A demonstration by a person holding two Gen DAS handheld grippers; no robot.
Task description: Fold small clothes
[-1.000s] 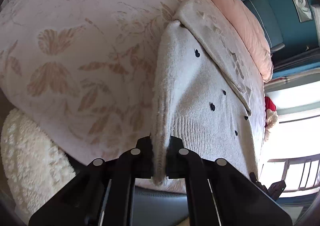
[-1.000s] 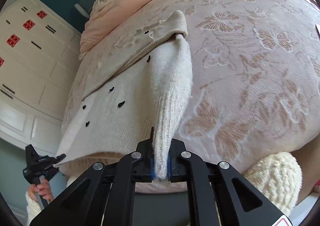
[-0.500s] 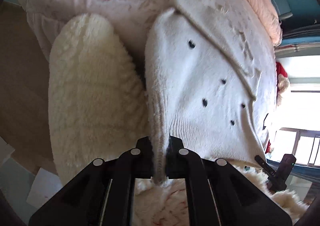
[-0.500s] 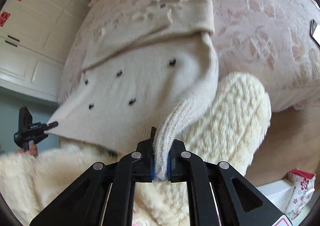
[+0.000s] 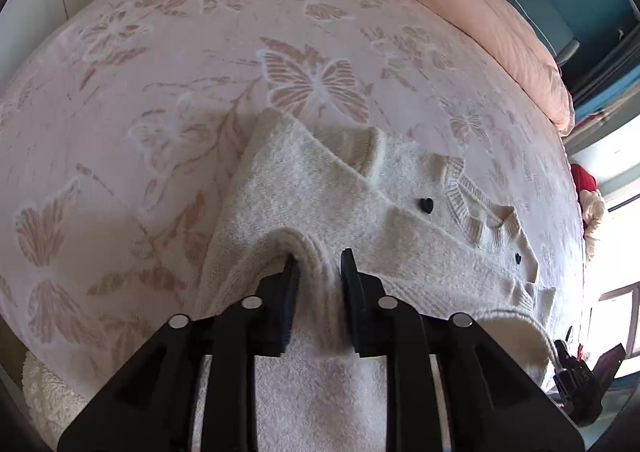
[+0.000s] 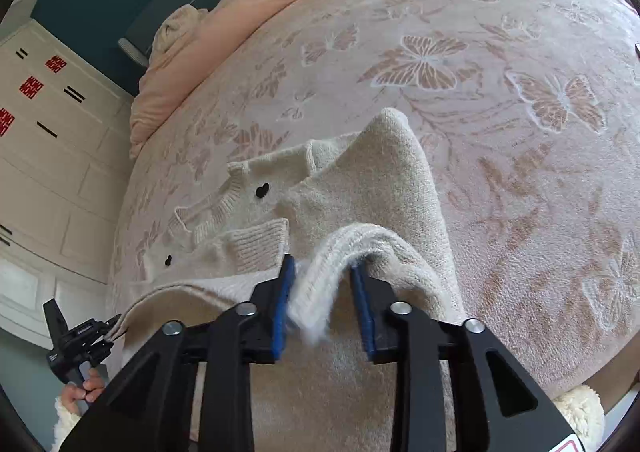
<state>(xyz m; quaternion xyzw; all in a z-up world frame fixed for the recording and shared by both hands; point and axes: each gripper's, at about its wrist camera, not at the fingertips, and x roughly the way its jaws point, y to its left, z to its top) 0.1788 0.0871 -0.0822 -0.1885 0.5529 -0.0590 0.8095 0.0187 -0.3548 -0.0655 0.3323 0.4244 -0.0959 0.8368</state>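
Note:
A small cream knit cardigan with black heart buttons [image 5: 320, 188] [image 6: 372, 188] lies folded over on a pink butterfly-patterned bedspread [image 5: 200, 64] [image 6: 520, 132]. My left gripper [image 5: 318, 272] is open, its fingers standing either side of a ribbed hem corner that lies loose between them. My right gripper [image 6: 322, 284] is open too, with the other ribbed hem corner slack between its blue pads [image 6: 282, 304]. The lower hem lies over the upper part of the cardigan near the collar. The other gripper shows at each view's edge [image 5: 576, 380] [image 6: 80, 344].
A peach duvet [image 5: 460, 0] [image 6: 248, 12] is bunched along the far side of the bed. White cupboards [image 6: 40, 172] stand on the left in the right wrist view. A fluffy cream rug [image 5: 48, 404] lies beside the bed. A bright window [image 5: 616, 292] is on the right.
Both grippers carried the hem up over the cardigan toward the collar, folding it in half on the bed, then opened. The hem corners now lie loose between the fingers.

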